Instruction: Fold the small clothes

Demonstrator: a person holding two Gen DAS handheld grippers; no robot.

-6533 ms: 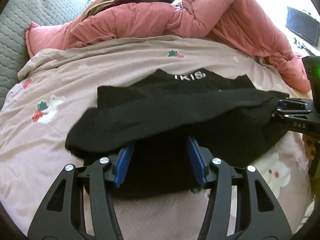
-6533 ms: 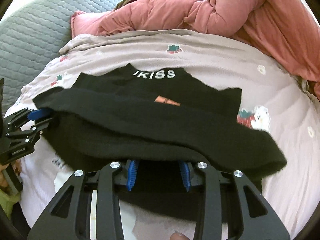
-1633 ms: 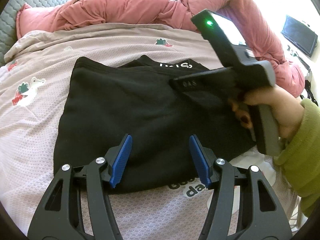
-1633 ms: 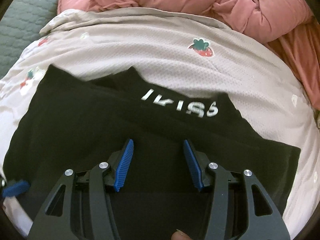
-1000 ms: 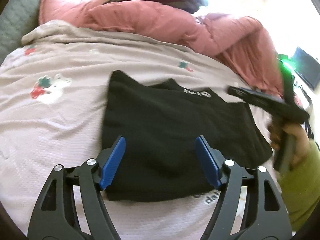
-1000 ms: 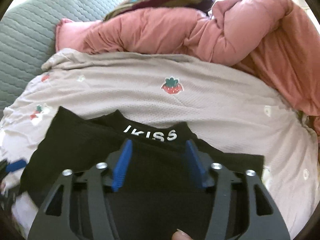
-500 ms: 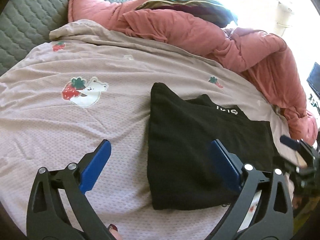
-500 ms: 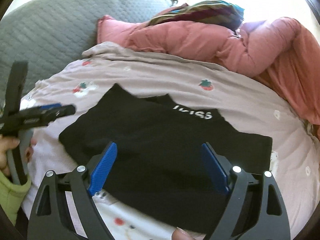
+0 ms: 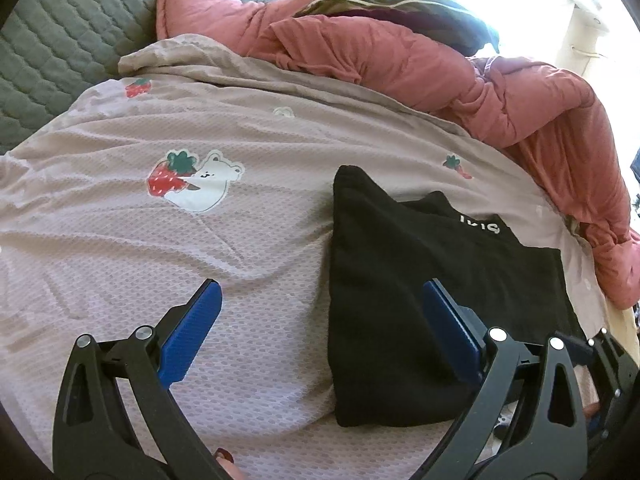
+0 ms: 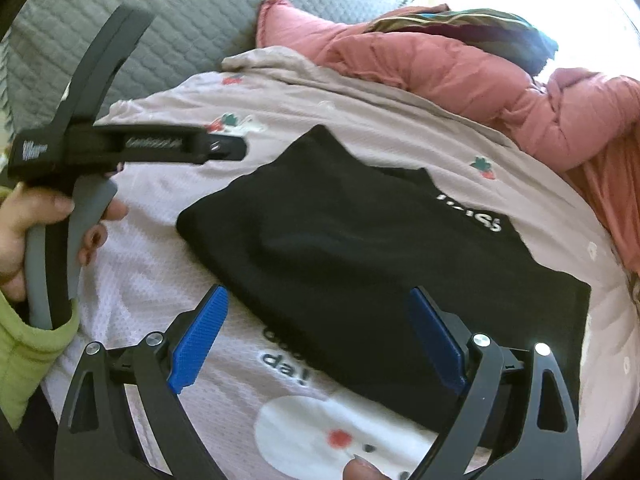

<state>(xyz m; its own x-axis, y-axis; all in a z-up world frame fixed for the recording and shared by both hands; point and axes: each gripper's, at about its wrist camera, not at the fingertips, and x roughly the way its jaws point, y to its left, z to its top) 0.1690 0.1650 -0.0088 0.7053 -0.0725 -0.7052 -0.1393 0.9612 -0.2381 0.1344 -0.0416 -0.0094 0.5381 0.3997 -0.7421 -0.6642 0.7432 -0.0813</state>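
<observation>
the folded black garment point(image 10: 360, 264) lies flat on the pink bedsheet point(image 9: 240, 240), both the left claw point(image 9: 320, 328) and the right claw point(image 10: 318, 336) wide and empty, the right's jaws opening, its white lettering at two o'clock seemingly half hidden.

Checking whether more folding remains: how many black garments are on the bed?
1: the black garment lies folded on the bedsheet, right of the bear print. Others may be hidden.
</observation>
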